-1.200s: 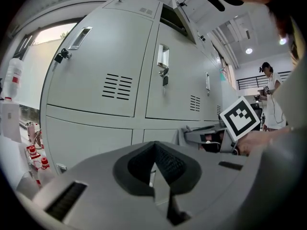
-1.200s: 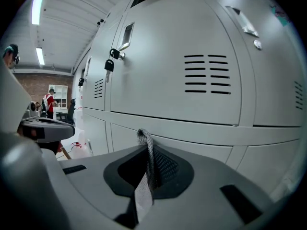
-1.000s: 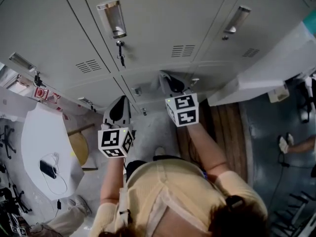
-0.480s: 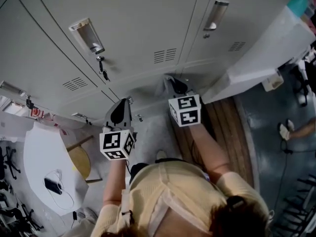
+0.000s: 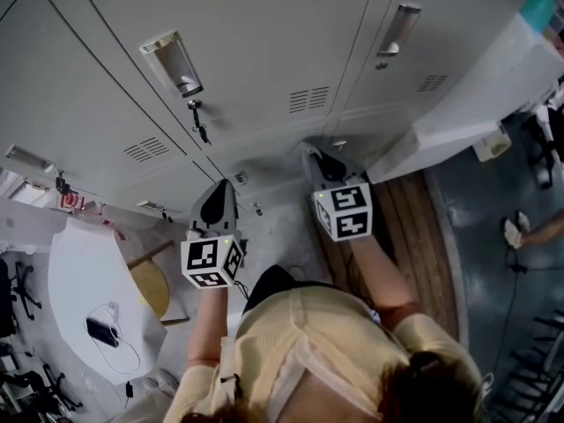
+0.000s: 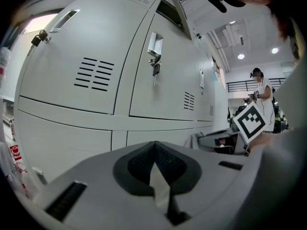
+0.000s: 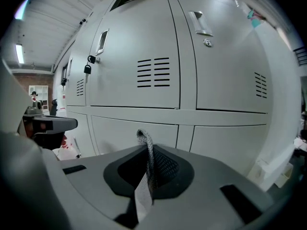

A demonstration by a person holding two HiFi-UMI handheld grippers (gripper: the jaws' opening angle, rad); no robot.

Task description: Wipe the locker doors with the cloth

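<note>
pinching a fold of the cloth point(image 7: 144, 143) near the locker doors point(image 7: 139, 51), jaws of the right gripper point(image 7: 146, 174) hold something thin, soft, likely limp, best kept bunched; jaws of the left gripper point(image 6: 156, 174) pressed together, empty.

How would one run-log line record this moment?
left gripper: shut, empty | right gripper: shut on cloth | cloth: facing lower locker door, contact unclear

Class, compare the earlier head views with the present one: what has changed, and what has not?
The right gripper, shut on the cloth, has shifted slightly rightward along the lower locker doors. The left gripper stays shut and off the doors, little moved; nothing taken or released.
</note>
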